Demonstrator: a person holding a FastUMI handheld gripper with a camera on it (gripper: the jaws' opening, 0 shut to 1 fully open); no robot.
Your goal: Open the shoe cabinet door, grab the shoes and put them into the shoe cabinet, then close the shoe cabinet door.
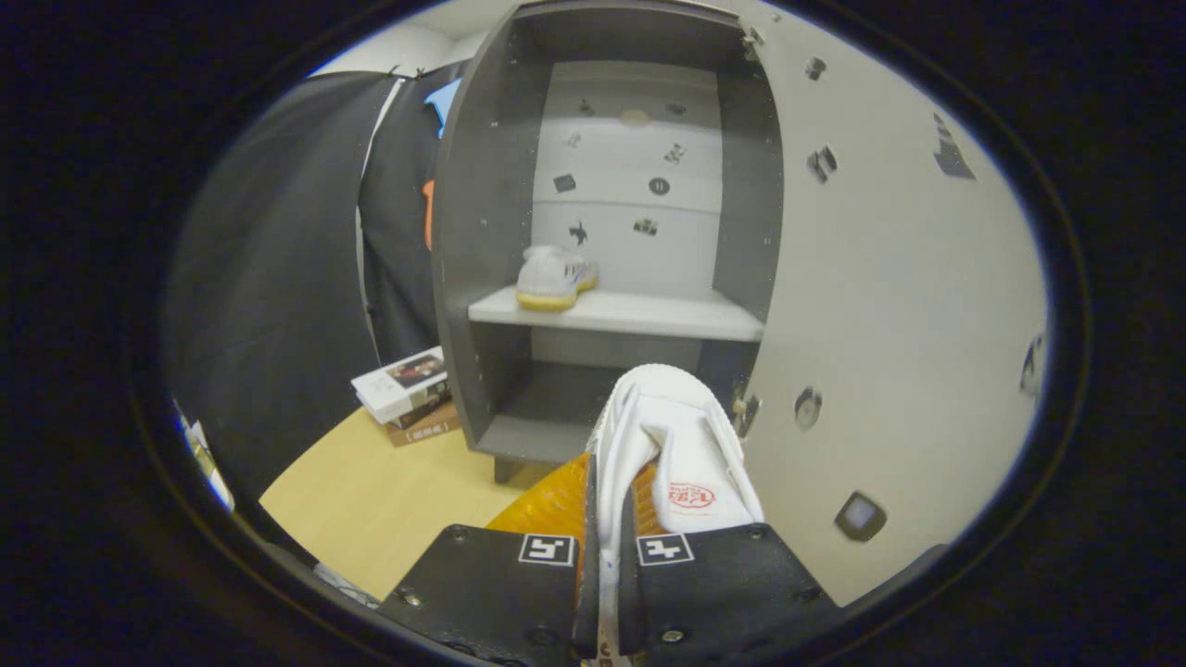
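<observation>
Carrying a white shoe [672, 454] pinched between the fingers of the gripper [607, 556], clenched on its rim, long axis pointing straight ahead and slightly up. Facing the open shoe cabinet [482, 232] just beyond; shelf [649, 318] lying ahead and above, already bearing the other shoe [553, 276] left of centre. Door [889, 306] swung open, standing close on the right.

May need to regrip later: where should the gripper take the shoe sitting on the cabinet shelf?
Judging from here, grip the shoe at its heel collar, coming straight in from the front: the heel faces out and the opening is up. The gripper is shut on the other shoe.
</observation>
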